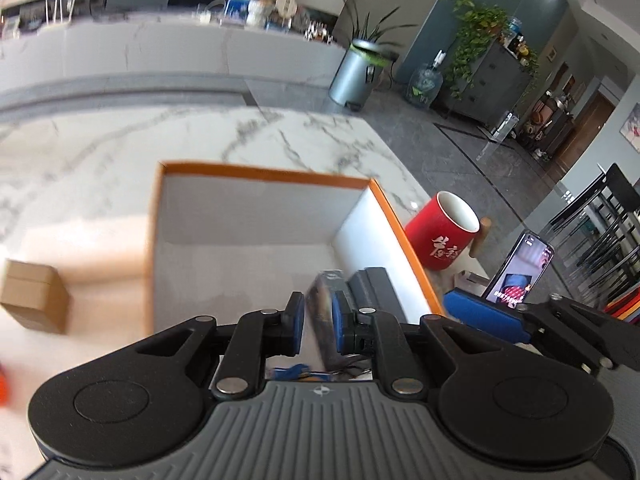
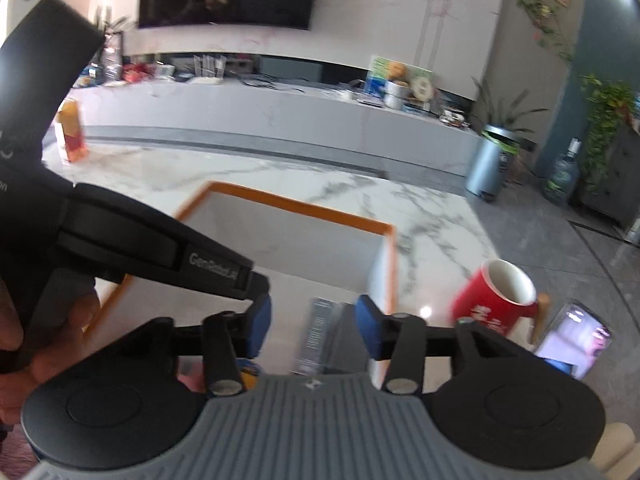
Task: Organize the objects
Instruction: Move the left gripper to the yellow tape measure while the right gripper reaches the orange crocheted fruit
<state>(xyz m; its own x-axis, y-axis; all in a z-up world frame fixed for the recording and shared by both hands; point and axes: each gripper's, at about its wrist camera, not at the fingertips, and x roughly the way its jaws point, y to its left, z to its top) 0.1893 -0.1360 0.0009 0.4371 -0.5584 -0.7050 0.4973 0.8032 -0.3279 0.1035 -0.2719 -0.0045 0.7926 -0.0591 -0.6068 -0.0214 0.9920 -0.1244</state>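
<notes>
Below, dark flat item [image 2: 320,332] between open right tongs [image 2: 312,326], untouched

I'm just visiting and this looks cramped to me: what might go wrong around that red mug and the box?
The red mug stands near the table edge, close to the open right tool; a sideways swing might knock it off. The propped phone beside it could topple too. The left tool is right alongside, so the two might bump.
</notes>
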